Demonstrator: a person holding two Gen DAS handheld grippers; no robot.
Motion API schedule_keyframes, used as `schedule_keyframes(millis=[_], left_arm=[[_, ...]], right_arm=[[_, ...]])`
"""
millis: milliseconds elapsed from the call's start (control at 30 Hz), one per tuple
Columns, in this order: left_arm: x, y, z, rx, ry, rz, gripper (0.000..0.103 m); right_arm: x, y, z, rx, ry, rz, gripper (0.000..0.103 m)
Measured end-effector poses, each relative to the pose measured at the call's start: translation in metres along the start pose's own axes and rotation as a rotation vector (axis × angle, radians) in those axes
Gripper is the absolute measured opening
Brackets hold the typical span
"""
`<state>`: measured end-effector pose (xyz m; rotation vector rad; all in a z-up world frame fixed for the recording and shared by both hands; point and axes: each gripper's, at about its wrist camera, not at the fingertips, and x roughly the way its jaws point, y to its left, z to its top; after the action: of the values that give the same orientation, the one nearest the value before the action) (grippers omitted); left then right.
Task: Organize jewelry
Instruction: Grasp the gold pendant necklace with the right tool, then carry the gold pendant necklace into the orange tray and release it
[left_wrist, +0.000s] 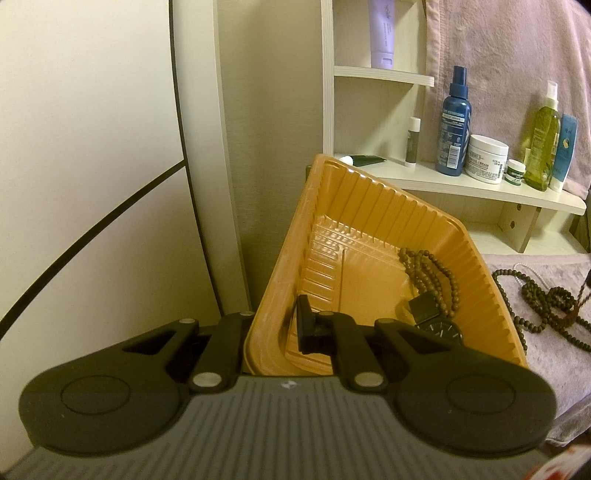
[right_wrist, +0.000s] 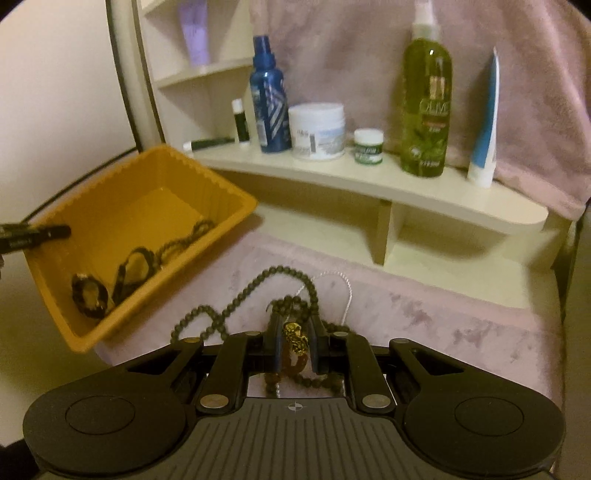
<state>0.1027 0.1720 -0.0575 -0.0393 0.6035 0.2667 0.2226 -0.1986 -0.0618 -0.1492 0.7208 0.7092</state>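
Observation:
An orange ribbed plastic tray is held tilted; my left gripper is shut on its near wall. Inside lie a brown bead bracelet and a black watch. The tray also shows in the right wrist view, hanging off the table's left edge, with my left gripper's fingers on its rim. My right gripper is shut on a beaded piece with a gold charm. A dark bead necklace and a thin silver chain lie on the pink cloth.
A cream shelf behind holds a blue spray bottle, white jar, small green jar, green bottle and blue-white tube. A pink towel hangs behind. More beads lie right of the tray.

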Motion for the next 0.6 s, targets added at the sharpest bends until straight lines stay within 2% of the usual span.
schedule_keyframes(millis=[300,600], left_arm=[[0.000,0.000,0.000,0.003,0.001,-0.001,0.009],[0.000,0.000,0.000,0.005,-0.002,-0.003,0.009]], right_arm=[[-0.008,0.013,0.023,-0.024,-0.050,0.031,0.015],[-0.003,0.042,0.061,-0.055,-0.121,0.132,0.015]])
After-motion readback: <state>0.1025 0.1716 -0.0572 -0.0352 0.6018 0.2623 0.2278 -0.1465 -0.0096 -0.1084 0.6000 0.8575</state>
